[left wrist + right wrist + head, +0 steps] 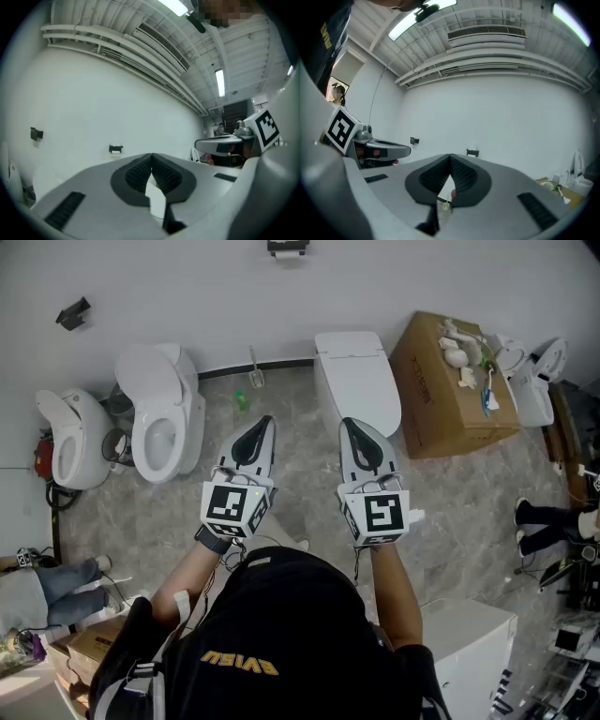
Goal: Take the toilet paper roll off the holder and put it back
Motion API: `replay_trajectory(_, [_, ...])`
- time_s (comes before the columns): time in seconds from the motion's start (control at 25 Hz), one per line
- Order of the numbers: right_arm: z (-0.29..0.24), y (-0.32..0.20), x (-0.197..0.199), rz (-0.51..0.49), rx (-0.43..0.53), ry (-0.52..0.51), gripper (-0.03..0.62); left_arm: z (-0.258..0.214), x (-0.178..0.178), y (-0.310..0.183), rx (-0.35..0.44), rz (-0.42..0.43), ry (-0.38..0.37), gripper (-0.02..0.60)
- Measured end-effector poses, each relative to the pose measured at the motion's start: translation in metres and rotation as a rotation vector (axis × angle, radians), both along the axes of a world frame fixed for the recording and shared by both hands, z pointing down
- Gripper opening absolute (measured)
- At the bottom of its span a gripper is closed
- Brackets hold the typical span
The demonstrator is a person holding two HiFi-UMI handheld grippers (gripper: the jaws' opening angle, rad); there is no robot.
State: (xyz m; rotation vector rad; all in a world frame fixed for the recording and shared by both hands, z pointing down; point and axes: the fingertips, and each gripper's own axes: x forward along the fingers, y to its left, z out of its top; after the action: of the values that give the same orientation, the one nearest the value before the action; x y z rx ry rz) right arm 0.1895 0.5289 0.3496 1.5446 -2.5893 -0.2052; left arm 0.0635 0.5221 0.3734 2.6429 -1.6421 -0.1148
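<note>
Now holding the left claw [266, 420] and the right claw [348, 423] level and side by side over a grey stone floor [305, 474], both aimed at the white wall [187, 287]. Left claw closed, tips pressed together, nothing between them. Right claw likewise closed and empty. Straight ahead, high on the wall, a small black paper holder [288, 247], well apart from both claws. From the left gripper view, the same holder [116, 148] just left of the closed tips; from the right gripper view, the holder [473, 152] just right of them. A bit of white at the holder, too small to tell as the toilet paper roll. Further left on the wall, a second black fitting [73, 313]. Along the foot of the wall, a toilet with its lid raised [159, 413], another open toilet [70, 442] left of it, and a closed toilet [356, 381] just ahead of the right claw. Right of that, a cardboard box [450, 390] with small pale items on top. Behind the claws, a person in a black top [281, 643], one forearm leading to each claw.
</note>
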Motion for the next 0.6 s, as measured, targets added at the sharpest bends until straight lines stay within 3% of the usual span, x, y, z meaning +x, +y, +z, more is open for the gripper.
replay_trajectory(0.16, [0.000, -0.003, 0.013, 0.012, -0.001, 0.006, -0.006, 0.003, 0.009, -0.001, -0.007, 0.023, -0.103, 0.011])
replay_trajectory(0.6, [0.000, -0.013, 0.027, 0.034, 0.012, -0.079, -0.005, 0.008, 0.007, -0.012, -0.025, 0.000, -0.161, 0.011])
